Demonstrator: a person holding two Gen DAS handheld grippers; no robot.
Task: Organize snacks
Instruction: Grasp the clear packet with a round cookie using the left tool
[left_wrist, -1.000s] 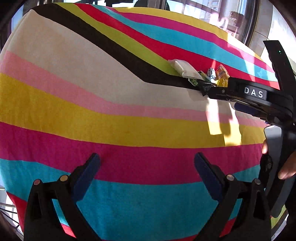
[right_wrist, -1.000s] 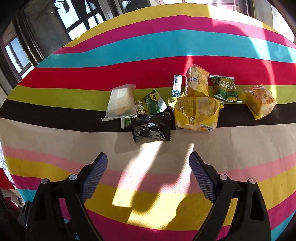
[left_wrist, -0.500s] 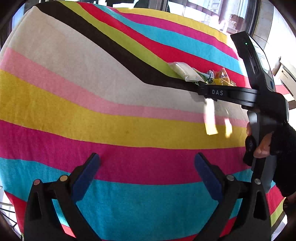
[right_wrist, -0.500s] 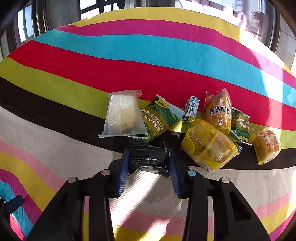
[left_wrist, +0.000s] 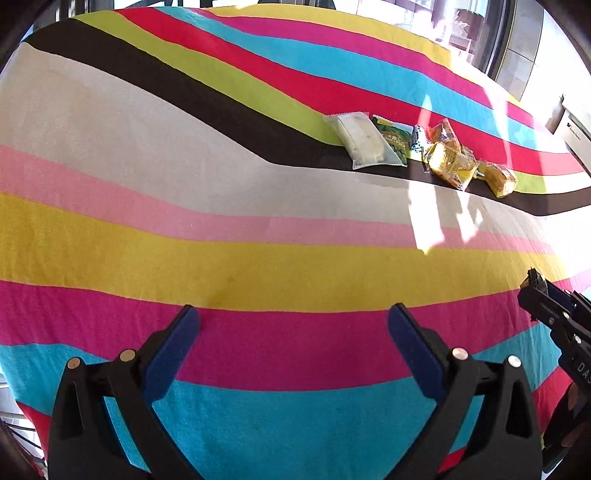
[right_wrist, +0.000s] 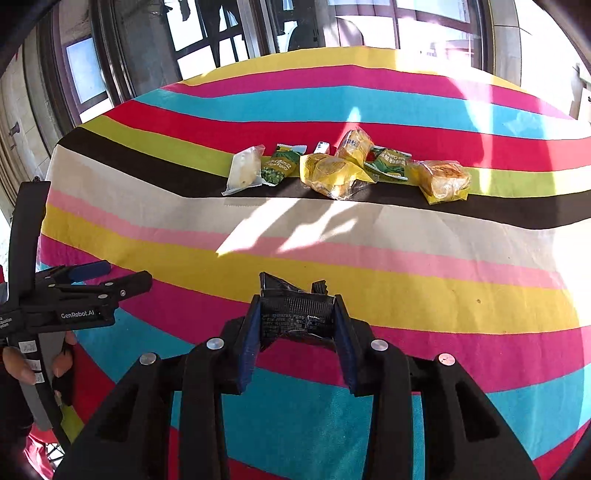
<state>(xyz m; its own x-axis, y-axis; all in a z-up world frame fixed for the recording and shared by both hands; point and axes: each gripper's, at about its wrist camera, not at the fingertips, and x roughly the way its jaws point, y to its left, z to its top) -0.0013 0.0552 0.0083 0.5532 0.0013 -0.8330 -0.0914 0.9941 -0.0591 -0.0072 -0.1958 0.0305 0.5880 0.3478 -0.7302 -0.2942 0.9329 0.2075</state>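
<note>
**Black packet lifted clear of the snack row**

Striped cloth covers the bench (right_wrist: 369, 229) from near edge to far edge, with sun patches across its pale band.

1. Nearest the right wrist camera, the right claw (right_wrist: 297, 319) is clamped on the black packet (right_wrist: 295, 314), which is crumpled between the blue pads. One second ago this claw stood spread in front of the row with the packet lying on the cloth; half a second ago it had closed on it. The packet now hangs above the pink and yellow stripes, well apart from the row.
2. The left claw (left_wrist: 293, 345) is spread apart and holds nothing (it hovers over the pink stripe).
3. Further off, along the black stripe, the remaining snacks lie in a loose row: the clear packet (right_wrist: 243, 170), a green packet (right_wrist: 280, 168), the yellow packet (right_wrist: 330, 173) and an orange bun packet (right_wrist: 441, 179).
4. Judgement: one item has been separated for placement; the rest await sorting.
5. Beyond the bench, dark-framed windows (right_wrist: 221, 33) admit strong daylight.
</note>
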